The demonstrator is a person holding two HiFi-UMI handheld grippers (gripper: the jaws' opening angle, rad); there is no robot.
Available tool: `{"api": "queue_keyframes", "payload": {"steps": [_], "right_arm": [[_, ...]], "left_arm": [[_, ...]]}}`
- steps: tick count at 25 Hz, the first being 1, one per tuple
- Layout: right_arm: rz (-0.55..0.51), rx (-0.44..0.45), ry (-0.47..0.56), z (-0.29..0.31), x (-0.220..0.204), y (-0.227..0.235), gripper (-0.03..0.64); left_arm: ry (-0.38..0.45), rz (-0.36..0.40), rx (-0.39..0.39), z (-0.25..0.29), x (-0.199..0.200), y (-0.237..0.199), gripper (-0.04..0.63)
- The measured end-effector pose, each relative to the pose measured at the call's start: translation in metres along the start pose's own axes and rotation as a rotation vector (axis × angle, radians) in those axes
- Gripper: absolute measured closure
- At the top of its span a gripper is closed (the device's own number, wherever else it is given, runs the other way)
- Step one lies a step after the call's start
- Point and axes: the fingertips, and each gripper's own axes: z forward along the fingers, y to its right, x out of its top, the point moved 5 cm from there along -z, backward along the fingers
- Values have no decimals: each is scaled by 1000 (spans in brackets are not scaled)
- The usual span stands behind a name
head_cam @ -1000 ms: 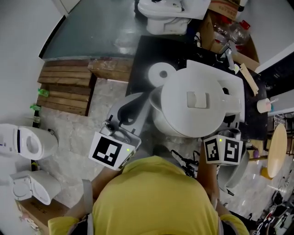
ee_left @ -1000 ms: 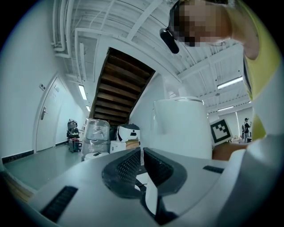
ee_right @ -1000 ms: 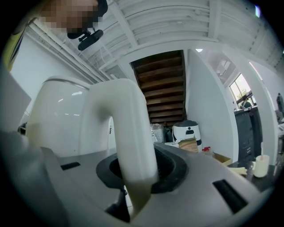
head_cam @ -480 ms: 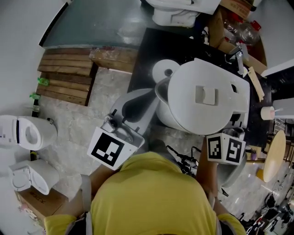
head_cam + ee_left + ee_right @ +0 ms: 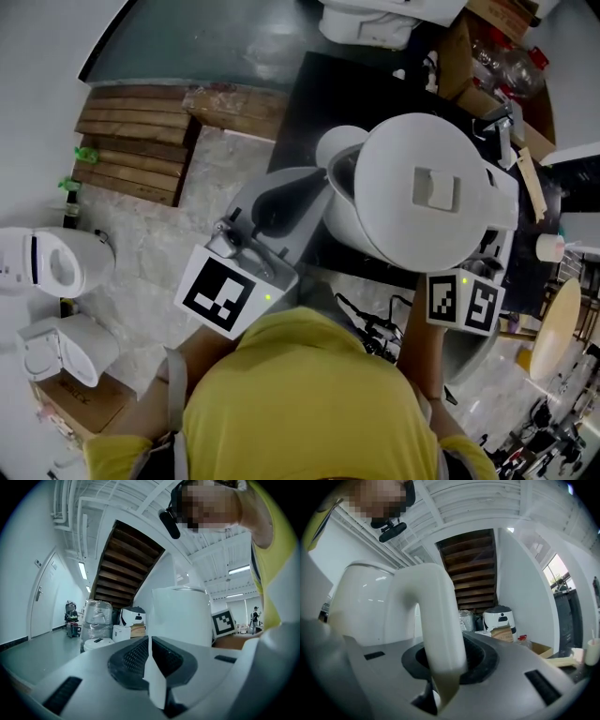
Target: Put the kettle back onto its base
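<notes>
A big white kettle (image 5: 427, 192) with a flat lid hangs over the black table (image 5: 319, 84), held between both grippers. My left gripper (image 5: 317, 192) is shut on the thin white lip of its spout (image 5: 152, 677), and the kettle body (image 5: 180, 616) rises right behind the lip. My right gripper (image 5: 480, 261) is shut on the arched white handle (image 5: 436, 620), next to the kettle wall (image 5: 361, 606). The round white base (image 5: 339, 142) lies on the table at the kettle's far left, partly covered by it.
A wooden pallet (image 5: 131, 155) lies on the floor at left, with white appliances (image 5: 56, 272) nearer. A cardboard box with bottles (image 5: 497, 56) and a white appliance (image 5: 384, 19) stand at the table's far end. A cup (image 5: 548, 248) and a round stool (image 5: 553, 328) are at right.
Both grippers have carried the kettle forward over the black table. It now covers more of the round base than before. Both grips are unchanged.
</notes>
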Motion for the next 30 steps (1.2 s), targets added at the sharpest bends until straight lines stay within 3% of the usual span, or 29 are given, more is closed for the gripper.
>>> {"api": "queue_keyframes", "payload": {"steps": [30], "right_arm": [[8, 9, -14, 92, -49, 11, 531]], "left_arm": [[-73, -7, 14, 67, -27, -77, 565]]}}
